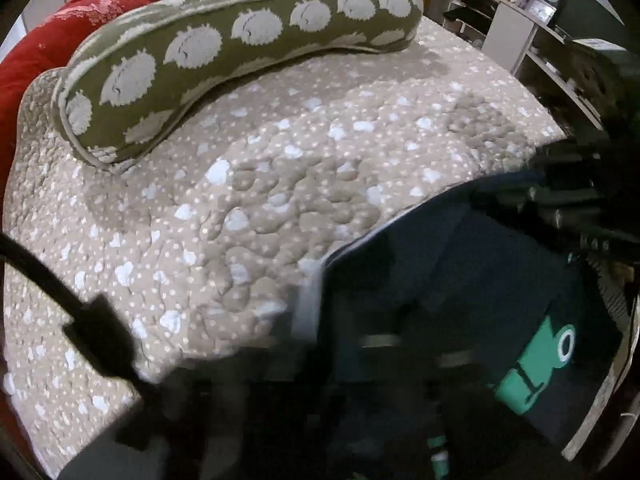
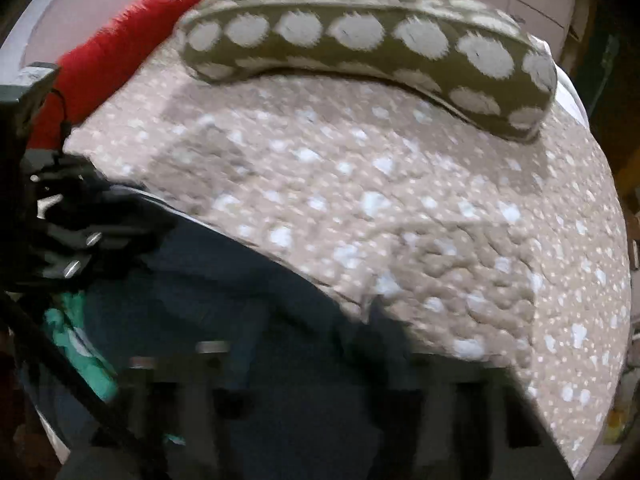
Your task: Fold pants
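Observation:
Dark navy pants (image 1: 440, 280) with a green print (image 1: 536, 360) lie on the near part of a beige quilted bedspread (image 1: 240, 200). A pale lining strip shows at their edge. My left gripper (image 1: 320, 376) is a dark blur at the bottom of the left wrist view, shut with the navy cloth at its tips. The right wrist view shows the same pants (image 2: 240, 300) and print (image 2: 80, 344), and my right gripper (image 2: 320, 376) is blurred low in the frame, shut on the cloth. Each gripper's body appears at the edge of the other's view.
A long olive bolster pillow (image 1: 240, 40) with white round patterns lies across the far side of the bed. A red blanket (image 1: 60, 20) is heaped behind it against a tiled wall. Shelves with a clock (image 1: 540, 40) stand beyond the bed. A black cable (image 1: 40, 272) crosses the left.

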